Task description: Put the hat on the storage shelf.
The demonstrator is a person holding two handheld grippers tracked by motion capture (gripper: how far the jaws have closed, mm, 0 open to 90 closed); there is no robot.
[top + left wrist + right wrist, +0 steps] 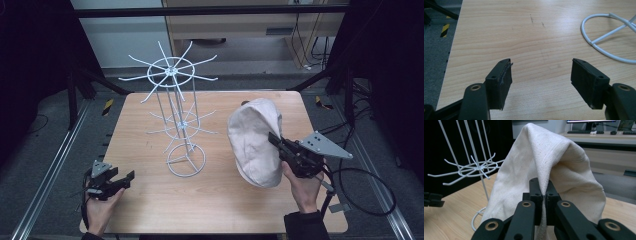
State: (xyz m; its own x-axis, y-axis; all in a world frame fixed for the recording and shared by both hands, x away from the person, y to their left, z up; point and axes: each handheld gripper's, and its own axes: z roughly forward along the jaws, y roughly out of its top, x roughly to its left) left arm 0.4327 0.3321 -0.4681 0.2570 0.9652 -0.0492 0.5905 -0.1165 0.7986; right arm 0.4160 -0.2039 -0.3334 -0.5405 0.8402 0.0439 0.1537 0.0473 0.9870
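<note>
While the right gripper (278,141) pinches a fold of the cream cloth cap (255,140), its jaws pressed together on the fabric, the cap hangs lifted at the right side of the bench (150,200), its lower edge just above or brushing the wood; which of the two cannot be told. In the right gripper view the cloth (541,162) rises in a peak above the closed jaws and drapes down on both sides. The white wire rack (176,115) stands at the middle of the bench, to the left of the cap and apart from it, with one ring of radiating hooks at its top, a second ring lower down, and a round base on the wood.

The left gripper (122,181) rests at the near left edge, its jaws spread wide with nothing between them; its own view looks along the bare bench toward the rack's base ring (599,37).

The step in hand looks like the carry: the cap is grasped and raised, not yet on any hook. The next move likely calls for swinging it left toward the rack, raising it to a hook's height, and presenting an open edge or fold so a hook tip can catch it. The light rack may tip or turn when pushed, so the empty left gripper could steady it.
</note>
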